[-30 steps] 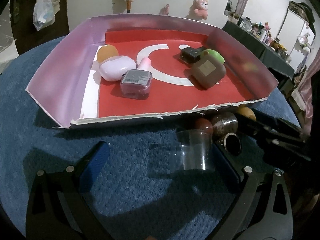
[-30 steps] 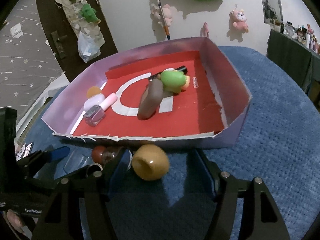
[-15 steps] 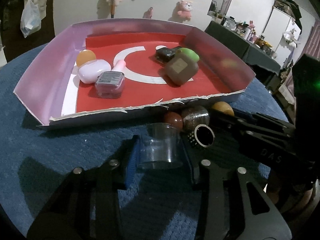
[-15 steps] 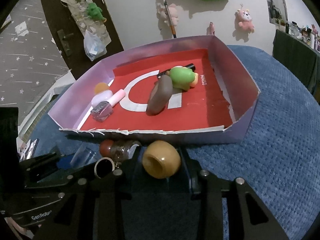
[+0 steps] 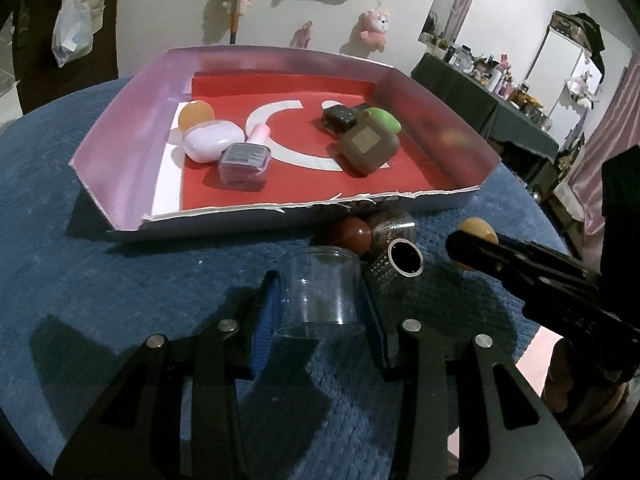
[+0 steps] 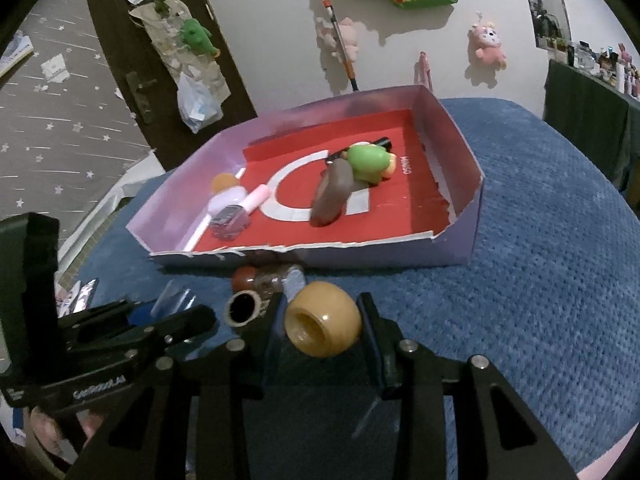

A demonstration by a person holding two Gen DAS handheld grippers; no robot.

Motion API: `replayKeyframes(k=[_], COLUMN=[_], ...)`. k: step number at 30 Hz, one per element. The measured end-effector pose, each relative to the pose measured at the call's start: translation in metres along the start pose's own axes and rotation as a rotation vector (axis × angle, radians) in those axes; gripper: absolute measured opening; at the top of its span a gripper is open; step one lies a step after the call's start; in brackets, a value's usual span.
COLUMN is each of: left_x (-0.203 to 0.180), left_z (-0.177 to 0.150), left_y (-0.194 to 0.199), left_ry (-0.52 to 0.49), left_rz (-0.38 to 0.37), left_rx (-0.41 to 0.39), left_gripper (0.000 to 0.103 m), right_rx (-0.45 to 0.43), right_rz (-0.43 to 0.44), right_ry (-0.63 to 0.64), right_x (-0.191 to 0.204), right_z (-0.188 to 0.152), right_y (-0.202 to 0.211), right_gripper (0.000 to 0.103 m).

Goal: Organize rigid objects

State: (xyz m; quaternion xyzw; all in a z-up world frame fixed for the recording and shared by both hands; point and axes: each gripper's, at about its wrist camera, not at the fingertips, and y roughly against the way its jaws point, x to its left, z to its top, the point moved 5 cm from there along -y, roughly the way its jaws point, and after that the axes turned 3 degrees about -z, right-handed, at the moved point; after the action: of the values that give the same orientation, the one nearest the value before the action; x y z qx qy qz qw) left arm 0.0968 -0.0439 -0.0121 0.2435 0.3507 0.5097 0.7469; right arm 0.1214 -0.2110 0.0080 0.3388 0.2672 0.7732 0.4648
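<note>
Clear plastic cup [image 5: 318, 292] now sits clamped in the left gripper [image 5: 318, 312], whose jaws were wide a second ago, and right gripper [image 6: 322, 334] has likewise closed on the tan bead [image 6: 323, 324], both ready for the tray [image 5: 132, 132].

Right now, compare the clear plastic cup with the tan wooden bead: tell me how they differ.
The clear plastic cup is see-through and cylindrical; the tan wooden bead is opaque, rounded, with a hole through it. The cup sits between the pads of the left tool; the bead is clamped in the right tool. Both are gripped in front of the tray, over the blue cloth.
</note>
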Motion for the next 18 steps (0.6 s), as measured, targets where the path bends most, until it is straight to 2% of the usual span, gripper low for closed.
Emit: replayKeyframes(k=[18], left_x=[0.009], left_z=[0.017], left_y=[0.037], left_ry=[0.007], left_rz=[-0.011], left_rx=[-0.082], left_gripper=[0.037], right_rx=[-0.012], right_rz=[0.108], right_ry=[0.057], right_x=[0.044], right_z=[0.009], right_y=[0.019], right_gripper=[0.038])
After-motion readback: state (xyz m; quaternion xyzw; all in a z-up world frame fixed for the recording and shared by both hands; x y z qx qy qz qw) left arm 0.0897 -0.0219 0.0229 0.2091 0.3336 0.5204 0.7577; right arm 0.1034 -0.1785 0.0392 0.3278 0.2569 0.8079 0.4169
